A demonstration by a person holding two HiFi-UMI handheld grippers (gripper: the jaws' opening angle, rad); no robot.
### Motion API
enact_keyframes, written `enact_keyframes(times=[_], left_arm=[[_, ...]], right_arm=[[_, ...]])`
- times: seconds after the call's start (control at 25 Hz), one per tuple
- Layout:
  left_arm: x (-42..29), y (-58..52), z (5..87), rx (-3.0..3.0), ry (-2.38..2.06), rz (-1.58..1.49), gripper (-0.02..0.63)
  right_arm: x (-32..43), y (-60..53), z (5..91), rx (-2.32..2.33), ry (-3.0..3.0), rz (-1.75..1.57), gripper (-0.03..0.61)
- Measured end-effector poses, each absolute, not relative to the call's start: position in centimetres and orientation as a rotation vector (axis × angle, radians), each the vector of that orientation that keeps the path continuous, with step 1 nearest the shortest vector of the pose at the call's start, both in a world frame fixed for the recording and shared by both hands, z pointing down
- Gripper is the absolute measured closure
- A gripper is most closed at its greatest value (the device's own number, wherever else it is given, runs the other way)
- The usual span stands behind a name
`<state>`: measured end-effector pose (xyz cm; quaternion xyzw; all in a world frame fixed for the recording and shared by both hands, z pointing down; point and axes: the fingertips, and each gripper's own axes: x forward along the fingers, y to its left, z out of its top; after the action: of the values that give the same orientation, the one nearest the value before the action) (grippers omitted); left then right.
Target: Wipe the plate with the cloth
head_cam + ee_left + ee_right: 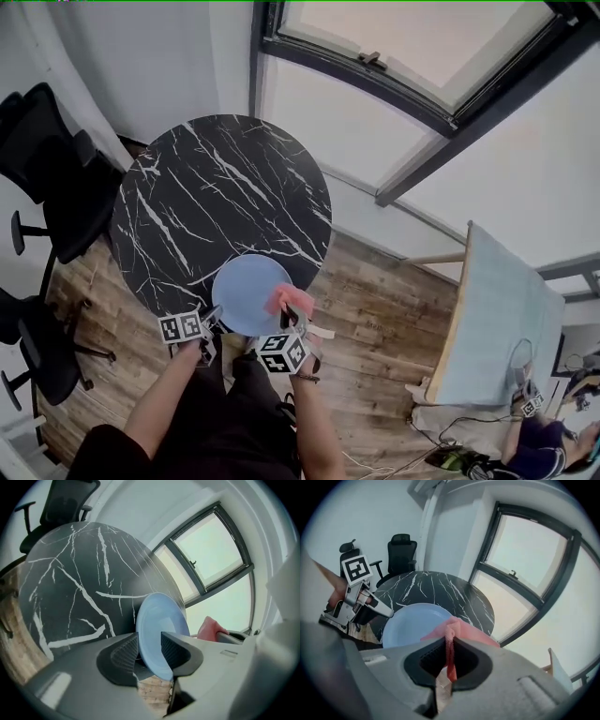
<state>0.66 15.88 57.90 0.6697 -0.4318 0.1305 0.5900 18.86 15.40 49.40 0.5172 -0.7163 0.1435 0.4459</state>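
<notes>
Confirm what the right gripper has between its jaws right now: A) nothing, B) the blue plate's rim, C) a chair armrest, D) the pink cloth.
D: in the right gripper view, the right gripper has its jaws closed on a fold of the pink cloth, and the blue plate sits beyond them, not between them.

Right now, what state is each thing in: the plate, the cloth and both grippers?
plate: lying at the near edge of the table, partly overhanging it.
cloth: bunched, hanging over the plate's right rim.
left gripper: open, plate rim between the jaws, not pressed.
right gripper: shut on the cloth.
</notes>
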Motion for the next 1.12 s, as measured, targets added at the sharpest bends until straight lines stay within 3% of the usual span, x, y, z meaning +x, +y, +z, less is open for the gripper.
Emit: enact_keyframes(times=[0.36, 0.76, 1.04, 1.12], left_arm=[[-0.6, 15.2, 55.6, 1.591, -1.067, 0.278, 0.462], [0.3, 16.9, 47.1, 1.837, -1.078, 0.264, 0.509], [2.8, 17.7, 39.1, 2.056, -0.986, 0.063, 0.612], [3.1, 17.9, 36.9, 2.148, -0.994, 0.054, 0.612]], right_arm=[[18.2, 16.5, 45.8, 1.372, -1.861, 0.360, 0.563], [18.2, 18.2, 41.6, 1.461, -1.956, 0.402, 0.563], [17.8, 19.8, 38.1, 1.531, -2.046, 0.412, 0.563], [17.7, 20.1, 37.0, 1.567, -2.069, 0.412, 0.563]])
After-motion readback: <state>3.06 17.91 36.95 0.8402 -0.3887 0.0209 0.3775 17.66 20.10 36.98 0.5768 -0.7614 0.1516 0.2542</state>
